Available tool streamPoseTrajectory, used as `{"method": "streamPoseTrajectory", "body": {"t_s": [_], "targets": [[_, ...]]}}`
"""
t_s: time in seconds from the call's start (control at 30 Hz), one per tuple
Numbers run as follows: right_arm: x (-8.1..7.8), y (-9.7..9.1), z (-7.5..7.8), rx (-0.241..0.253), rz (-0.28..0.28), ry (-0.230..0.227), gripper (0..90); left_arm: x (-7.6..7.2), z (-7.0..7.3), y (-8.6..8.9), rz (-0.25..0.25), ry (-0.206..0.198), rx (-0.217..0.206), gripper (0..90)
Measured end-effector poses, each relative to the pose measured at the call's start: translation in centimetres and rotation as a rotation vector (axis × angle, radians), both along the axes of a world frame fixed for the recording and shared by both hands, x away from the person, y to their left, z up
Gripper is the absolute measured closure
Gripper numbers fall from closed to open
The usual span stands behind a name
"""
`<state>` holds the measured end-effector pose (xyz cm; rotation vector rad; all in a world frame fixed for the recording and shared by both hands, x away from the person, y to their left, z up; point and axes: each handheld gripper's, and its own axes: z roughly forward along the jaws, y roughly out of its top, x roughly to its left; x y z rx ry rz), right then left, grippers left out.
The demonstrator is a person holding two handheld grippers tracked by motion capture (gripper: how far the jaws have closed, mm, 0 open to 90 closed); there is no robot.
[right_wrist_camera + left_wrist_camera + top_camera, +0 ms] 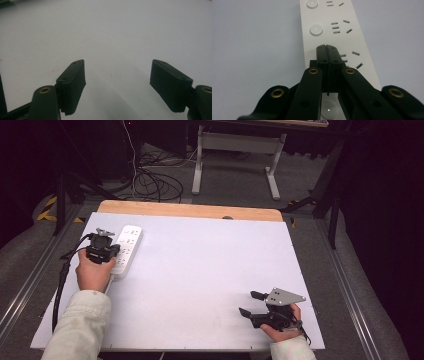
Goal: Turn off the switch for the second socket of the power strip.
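Nearest the person, at the front right of the white surface (200, 270), the right gripper (248, 303) rests low in the right hand (282, 322), its jaws spread wide apart with nothing between them; the right gripper view shows the two black pads (72, 85) standing well apart over bare white surface. A grey three-cornered plate sits on top of this gripper, and a pale sleeve (292, 350) shows at the wrist. Farther back on the left side, the left hand (92, 272) holds the left gripper (102, 232) over the near end of a white power strip (127, 250), which lies along the surface with its length running away from the person. In the left gripper view the jaws are pressed together, tip against tip, with nothing held between them, and they sit just above the power strip (329, 37), between a round button and a set of socket slots; whether the tips touch the strip cannot be told. A black cable (62, 275) trails from the left gripper back along the left edge of the surface.
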<state>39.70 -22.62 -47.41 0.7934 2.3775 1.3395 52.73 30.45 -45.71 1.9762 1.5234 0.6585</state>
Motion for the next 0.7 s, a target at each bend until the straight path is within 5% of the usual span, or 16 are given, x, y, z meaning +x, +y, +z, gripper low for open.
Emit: {"method": "streamPoseTrajectory", "body": {"t_s": [0.17, 0.6, 0.7], "targets": [[0.00, 0.01, -0.01, -0.001, 0.001, 0.001, 28.7, 0.04, 0.03, 0.02, 0.009, 0.008, -0.013, 90.0], [0.05, 0.02, -0.08, -0.004, 0.003, 0.004, 28.7, 0.03, -0.01, -0.49, 0.018, -0.003, 0.048, 90.0], [0.09, 0.05, -0.09, -0.004, 0.003, 0.004, 28.8, 0.01, 0.60, -0.06, 0.022, 0.023, 0.000, 90.0]]}}
